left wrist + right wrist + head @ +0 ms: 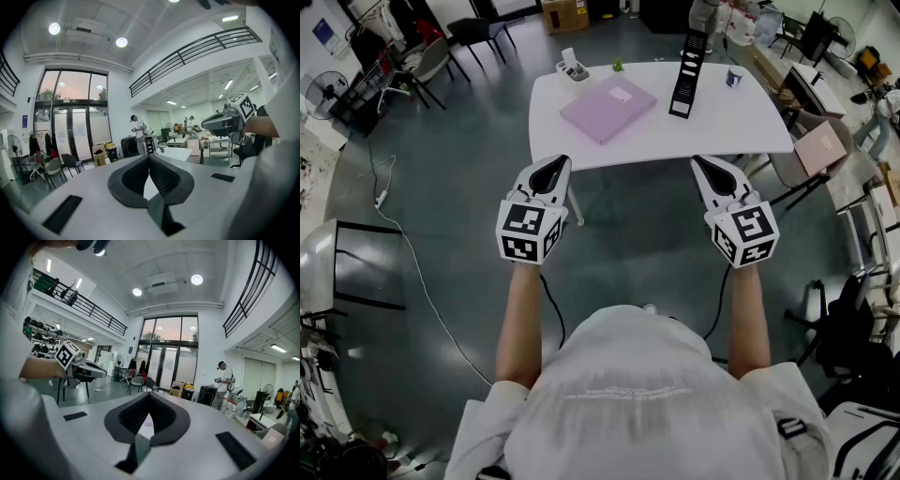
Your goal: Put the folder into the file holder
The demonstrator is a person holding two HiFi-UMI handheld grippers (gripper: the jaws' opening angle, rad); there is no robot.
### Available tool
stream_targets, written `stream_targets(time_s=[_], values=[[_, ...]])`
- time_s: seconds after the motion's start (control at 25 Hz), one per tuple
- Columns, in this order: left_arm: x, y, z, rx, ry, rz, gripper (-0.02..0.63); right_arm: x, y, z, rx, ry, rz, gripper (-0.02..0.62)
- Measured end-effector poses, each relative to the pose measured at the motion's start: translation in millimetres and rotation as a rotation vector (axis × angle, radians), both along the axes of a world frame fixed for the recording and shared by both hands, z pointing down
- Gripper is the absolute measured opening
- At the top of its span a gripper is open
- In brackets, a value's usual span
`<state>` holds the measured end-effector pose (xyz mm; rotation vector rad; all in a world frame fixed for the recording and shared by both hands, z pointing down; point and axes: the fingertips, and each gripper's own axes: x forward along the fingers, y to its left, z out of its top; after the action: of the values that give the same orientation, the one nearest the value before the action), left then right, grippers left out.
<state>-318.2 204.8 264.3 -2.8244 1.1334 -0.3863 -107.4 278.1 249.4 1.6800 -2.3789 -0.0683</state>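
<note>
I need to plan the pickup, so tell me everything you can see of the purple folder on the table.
The folder is pale lilac, flat and rectangular, closed, matte-looking, with a small white label on its top face. It lies flat on the white table, askew to the table's edges, left of the black file holder and apart from it. Only the table touches it.

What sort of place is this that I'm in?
Probably an open lab or workshop hall: a railed mezzanine, tall glass entrance doors, and a white table with a purple folder and black file holder.
</note>
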Motion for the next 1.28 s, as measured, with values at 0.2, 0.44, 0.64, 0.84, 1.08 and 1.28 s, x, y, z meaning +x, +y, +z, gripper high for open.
stream_targets(time_s=[0.2,0.44,0.64,0.84,1.08,1.28], values=[[8,2,2,-0.007,-0.005,-0.002,0.015,10,1,-2,0.008,-0.01,0.0,0.025],[18,2,8,-0.027,0.012,-0.003,0.016,24,0,0,0.028,-0.091,-0.001,0.025],[26,6,15,-0.045,0.001,-0.006,0.017,34,-2,8,0.01,-0.097,-0.006,0.025],[31,3,24,-0.057,0.011,-0.031,0.02,45,-11,16,-0.011,-0.171,-0.011,0.032],[32,-4,28,-0.056,-0.015,-0.099,0.28,53,-17,29,-0.065,-0.221,-0.055,0.268],[37,-4,24,-0.014,0.009,-0.13,0.339,57,-19,37,-0.075,-0.209,-0.107,0.337]])
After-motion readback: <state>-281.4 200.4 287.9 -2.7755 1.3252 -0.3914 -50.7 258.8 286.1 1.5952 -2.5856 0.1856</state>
